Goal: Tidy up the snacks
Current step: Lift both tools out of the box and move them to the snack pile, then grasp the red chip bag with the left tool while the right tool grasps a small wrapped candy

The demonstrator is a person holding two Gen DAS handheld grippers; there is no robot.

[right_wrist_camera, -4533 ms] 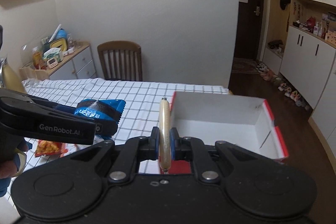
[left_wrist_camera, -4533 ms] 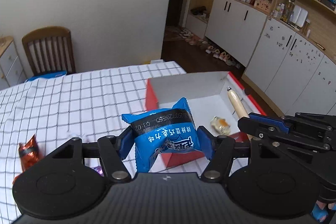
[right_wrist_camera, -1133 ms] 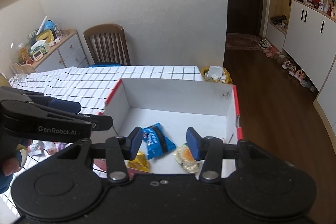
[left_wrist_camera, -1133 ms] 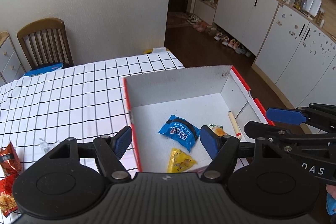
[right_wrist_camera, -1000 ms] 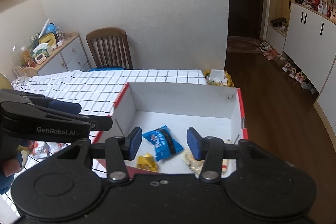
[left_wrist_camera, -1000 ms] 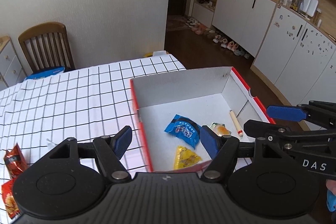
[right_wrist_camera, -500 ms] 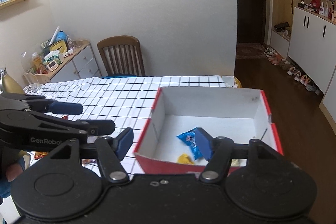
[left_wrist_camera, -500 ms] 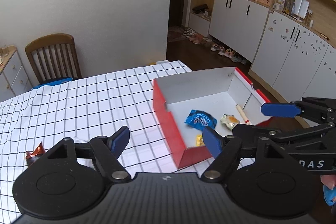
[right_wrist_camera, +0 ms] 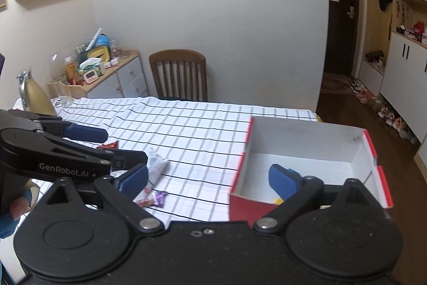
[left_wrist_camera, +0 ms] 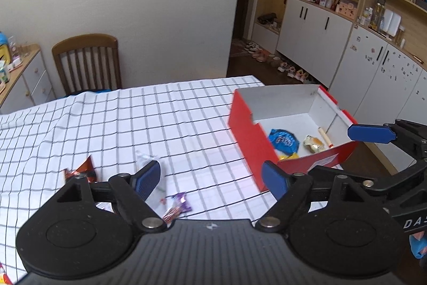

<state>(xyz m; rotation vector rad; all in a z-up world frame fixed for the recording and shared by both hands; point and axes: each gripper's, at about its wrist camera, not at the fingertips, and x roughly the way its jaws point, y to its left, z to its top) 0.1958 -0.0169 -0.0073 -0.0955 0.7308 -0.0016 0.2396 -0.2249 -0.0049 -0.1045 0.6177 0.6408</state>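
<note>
My left gripper (left_wrist_camera: 210, 177) and right gripper (right_wrist_camera: 208, 178) were both opening, empty, the left nearer the loose snacks (left_wrist_camera: 177, 206) lying left of the box (left_wrist_camera: 252, 137).

A red box (left_wrist_camera: 249, 135) with white inside sits on a black-checked white tablecloth (left_wrist_camera: 160, 119), holding a blue, perhaps foil, packet (left_wrist_camera: 283, 139).

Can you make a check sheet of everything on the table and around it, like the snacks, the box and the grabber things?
Surface: checked tablecloth, wrinkled at the far left.
Job's things: red box holds blue packet, stick snack, pale wrapped snack, yellow packet.
Clutter: purple candy, clear packet, orange-red packet on the cloth.
Grippers: left gripper and right gripper opening, both empty.
Cables: nothing seen.
Surroundings: wooden chair, cabinets.
</note>
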